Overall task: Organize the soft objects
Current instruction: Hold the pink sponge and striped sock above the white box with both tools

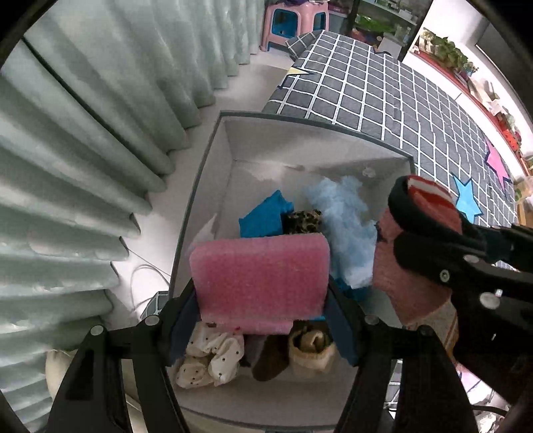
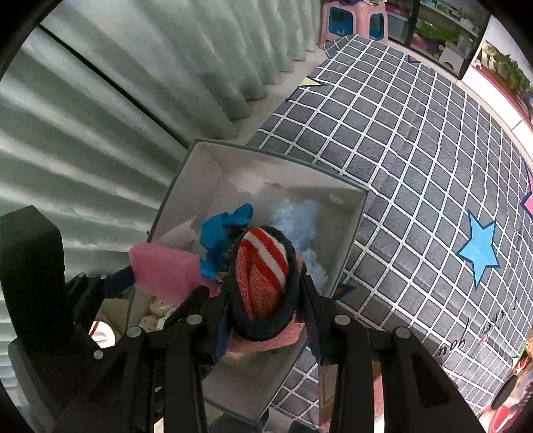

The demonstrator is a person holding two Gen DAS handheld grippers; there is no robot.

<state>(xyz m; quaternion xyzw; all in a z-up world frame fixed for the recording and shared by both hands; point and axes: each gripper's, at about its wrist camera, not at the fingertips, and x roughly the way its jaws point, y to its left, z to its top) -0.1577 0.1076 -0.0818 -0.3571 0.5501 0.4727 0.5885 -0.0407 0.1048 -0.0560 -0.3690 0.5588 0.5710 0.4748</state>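
Observation:
A grey storage box (image 1: pixel 233 146) with a white inside stands beside the bed; it also shows in the right wrist view (image 2: pixel 186 166). My left gripper (image 1: pixel 261 299) is shut on a pink sponge (image 1: pixel 260 279) and holds it over the box. My right gripper (image 2: pixel 266 299) is shut on a red-and-white striped sock with a dark cuff (image 2: pixel 263 266), held over the box's right side; it shows in the left wrist view too (image 1: pixel 423 216). In the box lie a blue cloth (image 1: pixel 263 216), a leopard-print piece (image 1: pixel 303 221), light blue fluff (image 1: pixel 346 229), a dotted white cloth (image 1: pixel 210 359) and beige socks (image 1: pixel 309 349).
Pale green curtains (image 1: pixel 83 166) hang left of the box. A bed with a grey checked cover (image 2: pixel 416 173) with star patches lies to the right. A pink stool (image 1: pixel 293 23) stands at the back. A white cable (image 1: pixel 140 286) lies on the floor.

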